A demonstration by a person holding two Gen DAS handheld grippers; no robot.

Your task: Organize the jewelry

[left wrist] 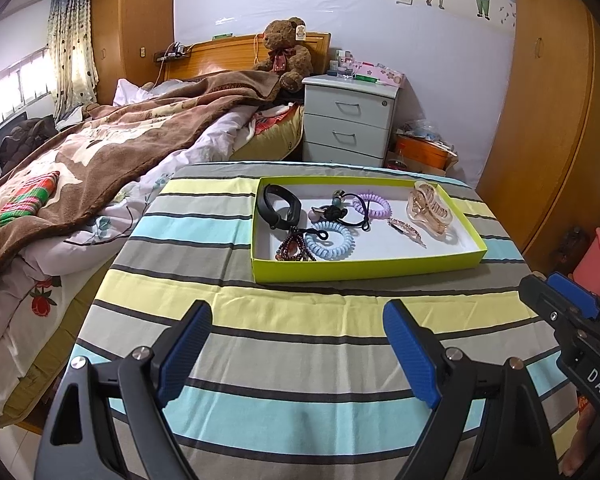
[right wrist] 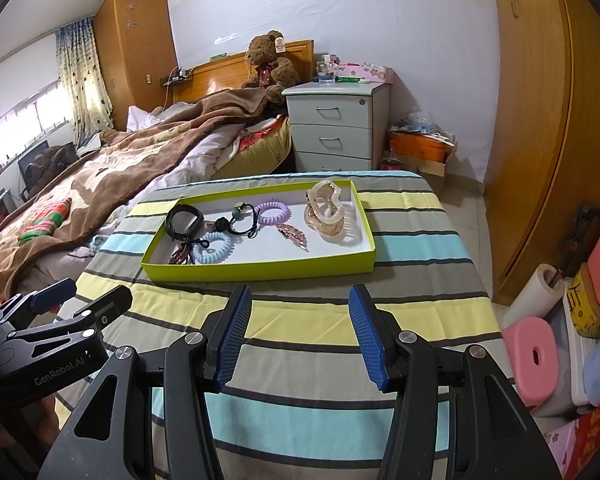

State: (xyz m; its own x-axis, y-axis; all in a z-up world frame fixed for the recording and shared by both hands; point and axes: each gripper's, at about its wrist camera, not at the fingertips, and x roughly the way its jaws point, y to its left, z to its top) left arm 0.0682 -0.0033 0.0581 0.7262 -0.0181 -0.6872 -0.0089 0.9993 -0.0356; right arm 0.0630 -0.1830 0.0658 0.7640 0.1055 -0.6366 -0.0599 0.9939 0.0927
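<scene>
Two tongs hung wide and empty over the striped desk (left wrist: 300, 320), short of the tray.

Left tongs (left wrist: 298, 350) and right tongs (right wrist: 300, 336) held nothing. All the jewelry lay in the green tray (left wrist: 364, 268) on the desk: a black band (left wrist: 280, 206), a blue coil tie (left wrist: 330, 240), dark beads (left wrist: 294, 246) touching it, a purple coil tie (left wrist: 374, 206), a black tie (left wrist: 336, 212), a thin clip (left wrist: 406, 230), and a big clear claw clip (left wrist: 428, 208) at the right end.
</scene>
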